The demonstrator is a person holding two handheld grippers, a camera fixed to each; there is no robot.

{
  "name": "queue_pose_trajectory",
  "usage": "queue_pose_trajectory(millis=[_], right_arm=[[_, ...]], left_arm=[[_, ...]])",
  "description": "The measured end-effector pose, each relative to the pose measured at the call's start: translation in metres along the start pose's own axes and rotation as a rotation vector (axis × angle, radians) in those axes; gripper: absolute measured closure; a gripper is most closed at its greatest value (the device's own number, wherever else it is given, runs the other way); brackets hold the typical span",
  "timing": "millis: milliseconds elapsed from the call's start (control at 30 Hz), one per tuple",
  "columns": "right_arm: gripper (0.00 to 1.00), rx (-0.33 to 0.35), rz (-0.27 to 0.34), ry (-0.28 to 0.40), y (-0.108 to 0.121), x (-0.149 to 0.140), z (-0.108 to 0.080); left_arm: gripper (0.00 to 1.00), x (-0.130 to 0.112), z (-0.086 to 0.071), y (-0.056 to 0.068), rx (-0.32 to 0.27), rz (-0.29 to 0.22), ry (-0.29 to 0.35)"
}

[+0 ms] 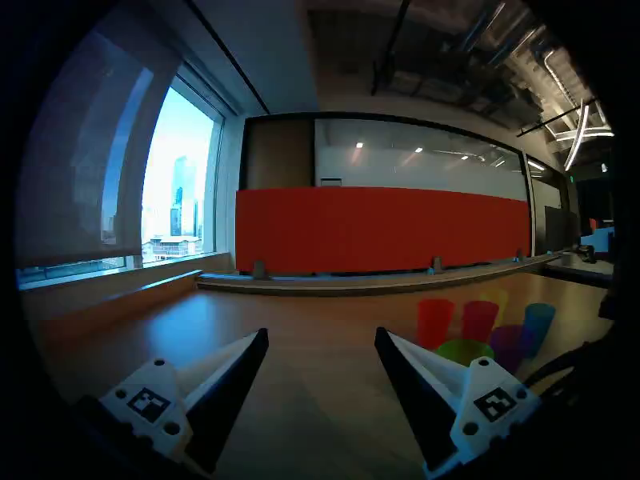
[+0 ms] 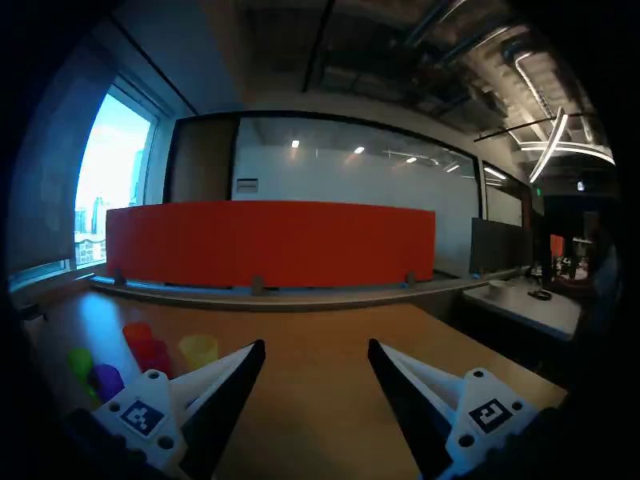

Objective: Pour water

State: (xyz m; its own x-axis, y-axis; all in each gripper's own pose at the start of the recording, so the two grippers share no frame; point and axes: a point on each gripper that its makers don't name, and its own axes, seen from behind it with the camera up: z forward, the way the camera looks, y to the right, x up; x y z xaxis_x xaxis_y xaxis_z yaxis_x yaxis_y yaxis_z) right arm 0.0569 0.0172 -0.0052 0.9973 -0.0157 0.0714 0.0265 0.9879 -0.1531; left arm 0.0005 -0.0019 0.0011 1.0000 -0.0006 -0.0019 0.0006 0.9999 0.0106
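Both fingers of the left hand-held gripper [image 1: 320, 332] are spread wide above the wooden bench [image 1: 240, 316], with nothing held between them. The right hand-held gripper [image 2: 314, 344] is likewise released and empty. A cluster of coloured plastic cups [image 1: 478, 320] is seen standing on the bench between the two, before a red partition [image 1: 376, 228].

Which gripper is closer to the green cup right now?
Left, judging by size. The green cup sits large just ahead-right of the left gripper; it looks smaller, off left of the right gripper.
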Motion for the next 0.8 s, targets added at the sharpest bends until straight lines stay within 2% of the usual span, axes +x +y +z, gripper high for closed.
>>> queue_pose_trajectory(millis=[400, 800], right_arm=[[0.01, -0.003, 0.007, -0.002, 0.0019, -0.0025, -0.0009], [0.01, 0.022, 0.020, 0.031, -0.0025, 0.0029, -0.0048]], left_arm=[[0.01, -0.0011, -0.0005, -0.0019, 0.006, -0.001, -0.002], [0.01, -0.0008, -0.0001, -0.0017, 0.006, 0.001, -0.002]])
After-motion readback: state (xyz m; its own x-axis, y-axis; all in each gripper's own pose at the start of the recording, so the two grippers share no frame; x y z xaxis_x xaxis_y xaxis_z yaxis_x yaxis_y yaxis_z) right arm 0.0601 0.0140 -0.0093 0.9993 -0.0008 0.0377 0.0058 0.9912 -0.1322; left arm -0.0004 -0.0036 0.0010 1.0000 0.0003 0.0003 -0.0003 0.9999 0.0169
